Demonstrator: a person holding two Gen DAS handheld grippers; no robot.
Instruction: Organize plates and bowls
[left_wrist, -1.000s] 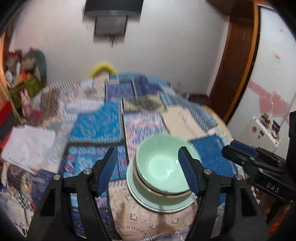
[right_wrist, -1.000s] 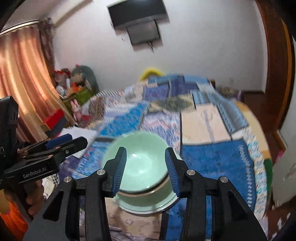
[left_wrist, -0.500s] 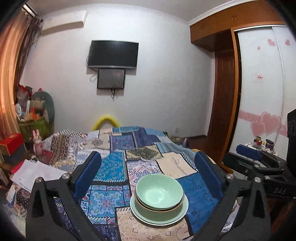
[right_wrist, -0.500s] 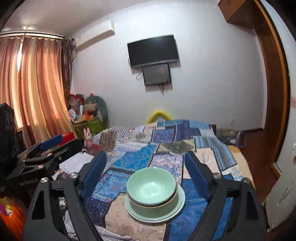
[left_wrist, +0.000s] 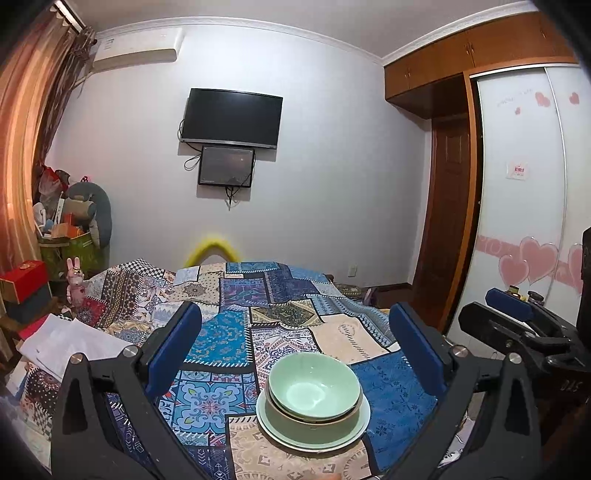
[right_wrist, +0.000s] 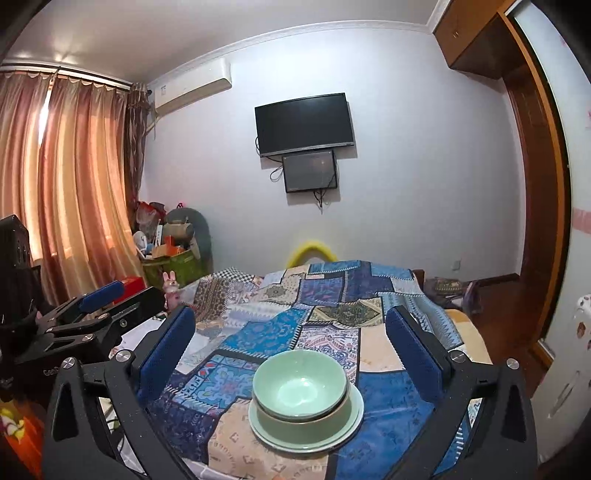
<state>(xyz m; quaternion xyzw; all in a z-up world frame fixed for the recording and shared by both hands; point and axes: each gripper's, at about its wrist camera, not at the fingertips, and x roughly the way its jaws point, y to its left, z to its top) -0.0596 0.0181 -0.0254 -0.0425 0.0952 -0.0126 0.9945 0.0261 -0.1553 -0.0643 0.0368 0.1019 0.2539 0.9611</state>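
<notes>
Two pale green bowls are nested, the top bowl (left_wrist: 314, 387) (right_wrist: 300, 387) inside a lower bowl (left_wrist: 314, 424) (right_wrist: 303, 424), on a green plate (left_wrist: 365, 417) (right_wrist: 356, 410) that lies on the patchwork quilt (left_wrist: 236, 332) (right_wrist: 280, 332). My left gripper (left_wrist: 295, 317) is open and held back from the stack, nothing between its blue pads (left_wrist: 173, 347). My right gripper (right_wrist: 290, 317) also hangs short of the stack, its jaws opening wide and empty. Each gripper shows at the edge of the other's view, the right gripper (left_wrist: 517, 321) and the left gripper (right_wrist: 99, 306).
White papers (left_wrist: 66, 343) lie on the quilt's left side. Boxes, a green bag and soft toys (left_wrist: 70, 236) crowd the left corner by the curtain. A wardrobe (left_wrist: 524, 236) and wooden door stand to the right. A TV (left_wrist: 231, 118) hangs on the far wall.
Both grippers let go of the bowl stack, opened wide, and drew back and up, tilting up so the room came into view. The bowls and plate stayed on the quilt.
</notes>
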